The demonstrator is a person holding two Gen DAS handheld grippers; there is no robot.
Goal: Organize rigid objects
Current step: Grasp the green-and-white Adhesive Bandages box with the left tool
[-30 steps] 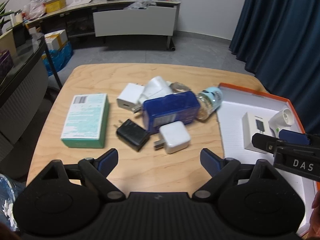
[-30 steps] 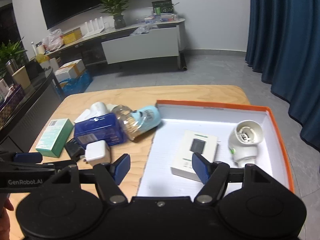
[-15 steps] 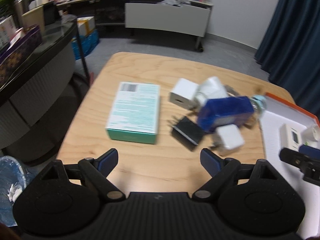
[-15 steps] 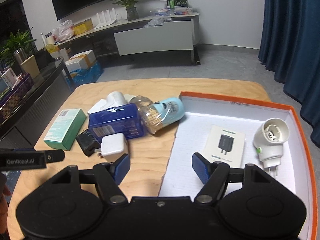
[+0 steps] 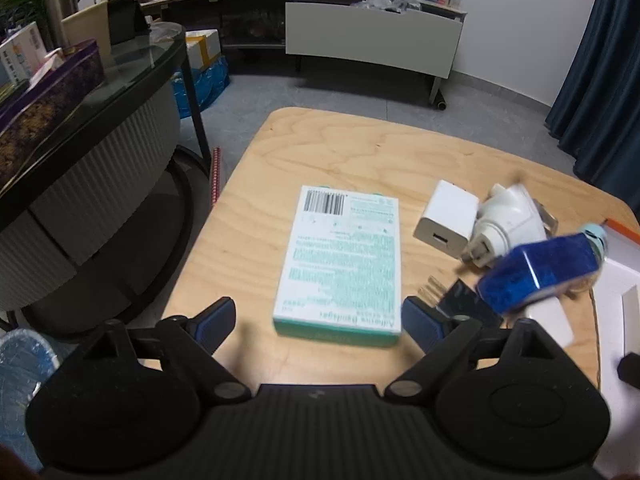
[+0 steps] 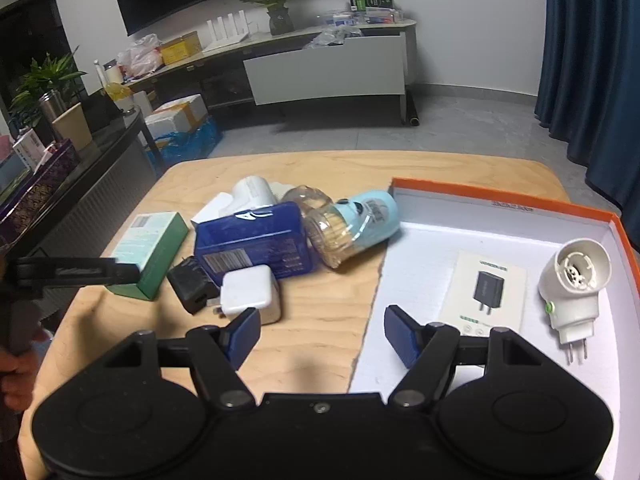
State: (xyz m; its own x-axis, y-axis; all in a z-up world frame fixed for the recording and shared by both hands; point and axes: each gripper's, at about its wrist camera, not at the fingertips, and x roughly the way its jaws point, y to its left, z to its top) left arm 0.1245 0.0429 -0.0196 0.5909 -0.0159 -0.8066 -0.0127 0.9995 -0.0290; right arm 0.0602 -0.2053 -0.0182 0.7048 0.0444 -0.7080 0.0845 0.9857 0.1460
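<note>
My left gripper [image 5: 318, 322] is open and empty, its fingers either side of the near end of a green and white box [image 5: 344, 260] flat on the wooden table [image 5: 360, 152]. The box also shows in the right wrist view [image 6: 150, 248]. My right gripper [image 6: 322, 336] is open and empty, low over the table at the left edge of the orange-rimmed white tray [image 6: 500, 200]. The tray holds a charger box [image 6: 486, 290] and a white plug adapter [image 6: 570, 284]. A pile beside it has a blue case [image 6: 252, 242], white charger [image 6: 250, 290], black charger [image 6: 192, 288] and pale blue bottle [image 6: 360, 224].
A dark glass-topped side table [image 5: 80, 120] stands left of the wooden table. A white charger [image 5: 446, 218] and white adapter [image 5: 510, 220] lie at the far side of the pile. A low cabinet [image 6: 328, 64] stands against the far wall, and blue curtains [image 6: 592, 60] hang on the right.
My left gripper has swung left from the pile and closed in on the green box. My right gripper has shifted left, from over the tray to its left edge.
</note>
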